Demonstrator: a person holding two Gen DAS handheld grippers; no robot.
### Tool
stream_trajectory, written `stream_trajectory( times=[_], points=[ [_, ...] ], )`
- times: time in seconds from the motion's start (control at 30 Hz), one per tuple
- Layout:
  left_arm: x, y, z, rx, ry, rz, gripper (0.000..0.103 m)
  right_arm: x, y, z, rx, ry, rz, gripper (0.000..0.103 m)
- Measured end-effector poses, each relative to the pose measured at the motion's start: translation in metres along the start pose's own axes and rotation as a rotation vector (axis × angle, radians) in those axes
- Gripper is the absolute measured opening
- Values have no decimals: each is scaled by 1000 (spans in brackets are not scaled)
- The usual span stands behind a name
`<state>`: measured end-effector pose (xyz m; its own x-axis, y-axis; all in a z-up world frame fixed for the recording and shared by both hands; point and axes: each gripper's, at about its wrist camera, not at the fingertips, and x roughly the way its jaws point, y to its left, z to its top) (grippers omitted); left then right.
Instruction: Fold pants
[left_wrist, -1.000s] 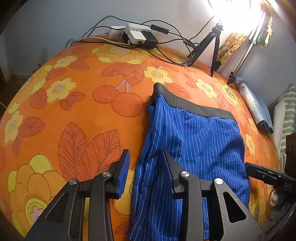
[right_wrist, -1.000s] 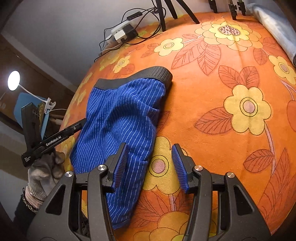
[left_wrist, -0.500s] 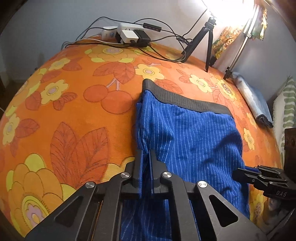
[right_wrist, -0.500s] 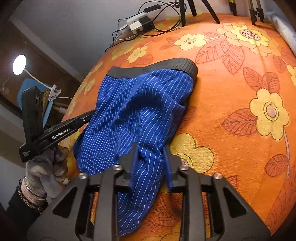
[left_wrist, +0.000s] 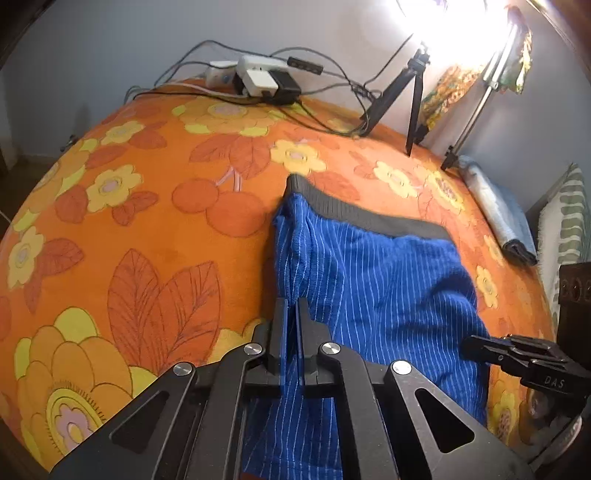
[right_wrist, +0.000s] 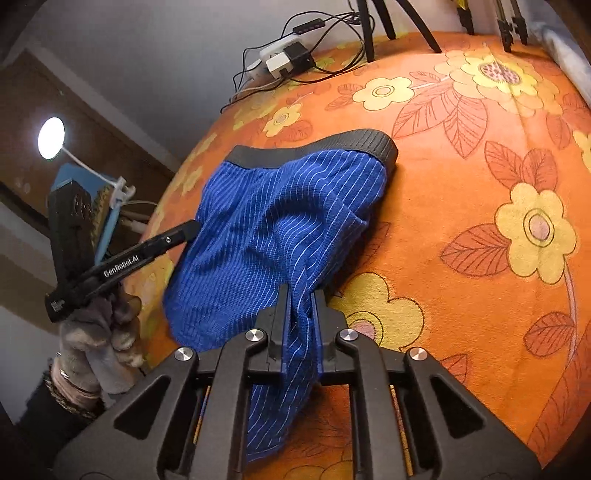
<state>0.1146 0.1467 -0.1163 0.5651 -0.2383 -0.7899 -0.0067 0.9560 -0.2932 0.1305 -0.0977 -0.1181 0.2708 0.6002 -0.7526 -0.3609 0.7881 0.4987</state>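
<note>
Since one second ago: both grippers closed from wide open onto the pants; cloth raised off the blanket at both clamped points.

Left gripper (left_wrist: 290, 314): jaws clamped on the left side edge of the pants (left_wrist: 369, 288), a thin fold of blue striped cloth pinched between the fingers (left_wrist: 279, 325).

Right gripper (right_wrist: 301, 306): jaws clamped on the right side edge of the pants (right_wrist: 273, 236), a thicker bunch of cloth held between the fingers (right_wrist: 321, 314), loose end hanging down below the jaws.

Pants: blue with thin white stripes, dark grey waistband (left_wrist: 354, 212) at the far end. Spread across the middle of the orange flowered blanket (left_wrist: 147, 229), waistband flat on it, near end lifted.

Far edge of blanket, by the wall: white power strip (left_wrist: 258, 75) with black plugs and cables; black tripod (left_wrist: 402, 96) right of it.

Right edge of blanket: folded blue-grey cloth (left_wrist: 498, 214).

Left hand (right_wrist: 99, 332): grey glove, wrapped around the left gripper handle.
</note>
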Motion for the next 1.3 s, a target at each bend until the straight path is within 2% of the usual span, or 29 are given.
stream_trajectory(
  times=[0.23,0.3,0.5,0.57,0.63,0.77,0.83,0.87,1.07,1.3],
  points=[
    [4,-5,-3,50,6,58,4,6,1,2,1,16,-13,11],
    [5,-3,-2,50,8,78,16,6,-1,2,7,17,-21,12],
    [8,-3,-3,66,6,88,19,6,-4,1,5,17,-40,21],
    [9,-5,-4,59,3,74,18,7,-3,1,-1,17,-39,22],
    [10,-7,-4,60,10,53,8,8,-2,0,-3,20,-29,22],
    [9,-7,-4,38,18,8,5,11,4,1,-26,28,-5,22],
    [6,-2,-3,-8,20,-41,5,11,5,1,-26,31,23,13],
    [3,-2,-2,-21,16,-57,5,10,4,1,-21,30,34,13],
    [-31,2,12,-100,-53,-176,5,-20,-3,10,8,-60,114,11],
    [-54,-9,22,-90,-115,-223,5,-61,-7,23,33,-185,151,11]
  ],
)
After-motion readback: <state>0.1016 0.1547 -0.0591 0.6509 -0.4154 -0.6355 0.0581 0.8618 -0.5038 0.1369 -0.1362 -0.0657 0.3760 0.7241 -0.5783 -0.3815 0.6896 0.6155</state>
